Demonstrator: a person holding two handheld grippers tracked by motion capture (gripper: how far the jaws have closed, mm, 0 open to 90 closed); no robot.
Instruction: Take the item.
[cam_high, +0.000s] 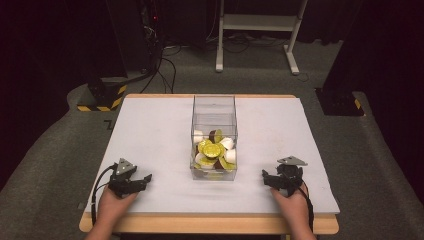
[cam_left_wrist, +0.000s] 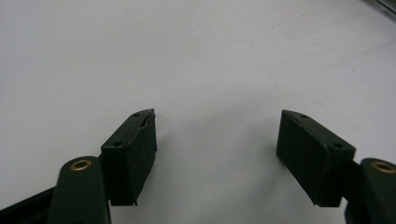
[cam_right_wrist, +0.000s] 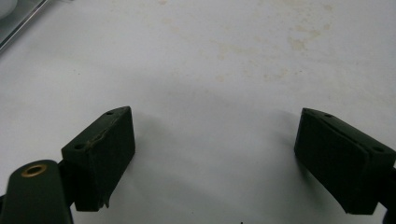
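Note:
A clear plastic box (cam_high: 214, 107) stands upright at the middle of the white table top (cam_high: 150, 130); its near half holds a heap of gold-lidded and white capsules (cam_high: 214, 150). My left gripper (cam_high: 142, 179) rests near the front left of the table, a hand on it, jaws wide apart over bare white surface (cam_left_wrist: 217, 140). My right gripper (cam_high: 267, 178) sits at the front right, also held by a hand, jaws spread with nothing between them (cam_right_wrist: 215, 149). Both grippers lie apart from the box, one on each side.
Faint brownish stains (cam_right_wrist: 280, 42) mark the table ahead of the right gripper. Beyond the table, on a grey carpet, stand a white desk frame (cam_high: 260, 30), dark equipment with cables (cam_high: 150, 45) and yellow-black striped bases (cam_high: 102, 97).

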